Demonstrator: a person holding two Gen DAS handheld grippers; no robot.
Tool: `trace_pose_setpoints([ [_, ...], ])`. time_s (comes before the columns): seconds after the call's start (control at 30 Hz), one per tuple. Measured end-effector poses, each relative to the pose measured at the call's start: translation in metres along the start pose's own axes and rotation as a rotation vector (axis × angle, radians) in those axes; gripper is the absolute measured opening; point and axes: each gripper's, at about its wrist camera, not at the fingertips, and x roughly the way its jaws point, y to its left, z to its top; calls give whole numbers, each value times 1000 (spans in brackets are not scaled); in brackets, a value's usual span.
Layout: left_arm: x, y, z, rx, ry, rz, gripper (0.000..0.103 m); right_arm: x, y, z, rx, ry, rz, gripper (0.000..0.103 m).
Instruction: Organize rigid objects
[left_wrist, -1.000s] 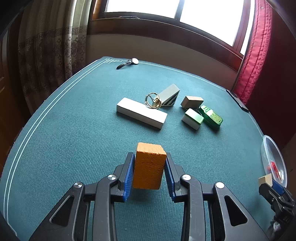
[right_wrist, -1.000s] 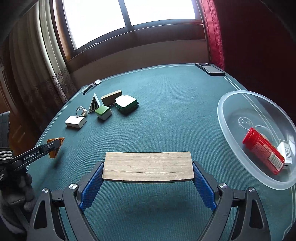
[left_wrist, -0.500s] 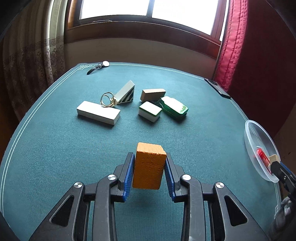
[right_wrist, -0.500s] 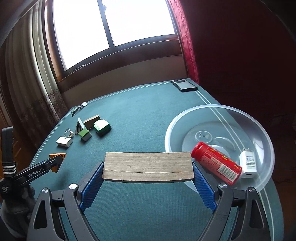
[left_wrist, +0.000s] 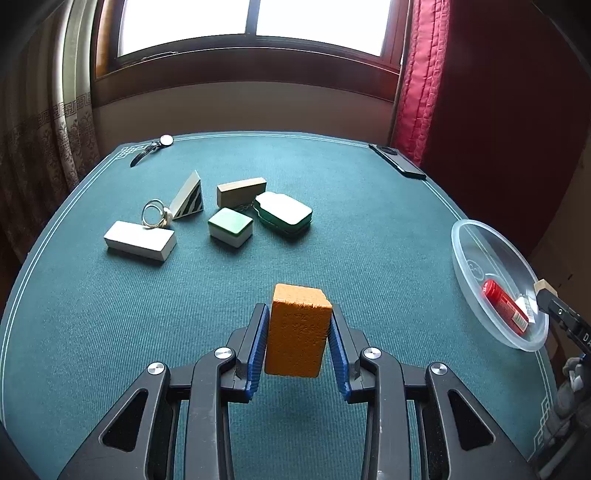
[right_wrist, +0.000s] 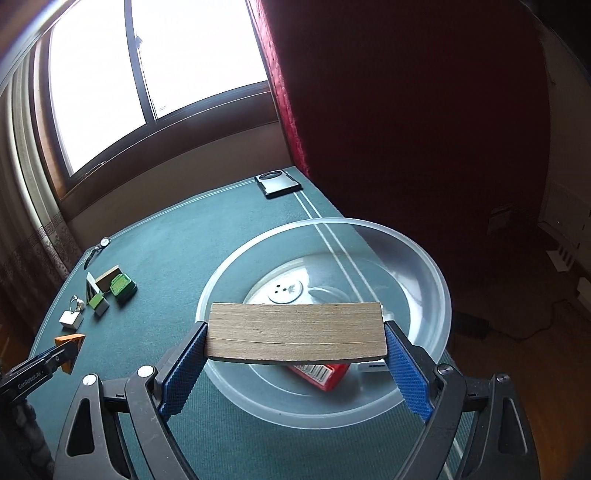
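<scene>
Compared with a second earlier, we saw the clear bowl (right_wrist: 436, 280) fill the middle of the right wrist view, where it had sat off to the right, and the red bottle (right_wrist: 321, 373) in it had slipped mostly behind the wooden block (right_wrist: 295, 330). In the left wrist view the cluster of loose blocks (left_wrist: 231, 225) had drifted leftward and the bowl (left_wrist: 476, 258) had come further into sight.

We could make out only the lower end of the red bottle and a sliver of a white item (right_wrist: 373, 366) under the wooden block. The right tongs (left_wrist: 554, 301) were cut off at the edge of the left view.

The left tongs (left_wrist: 298, 341) were closed nearly all the way on the orange block (left_wrist: 297, 332), upright between the blue pads, clear of the green table (left_wrist: 369, 240). The right tongs (right_wrist: 295, 354) stood wide, clamped on the ends of the wooden block, which lay crosswise over the bowl's near side.
</scene>
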Motion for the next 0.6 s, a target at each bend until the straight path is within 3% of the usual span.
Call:
trace_pose_setpoints([
  [0.27,0,-24,6,47,-6,-23,33,6,-20,-7,42,22,-28,94],
  [0.6,0,-71,15,132,-18,-89,33,0,-17,-11,22,-17,-49,96],
])
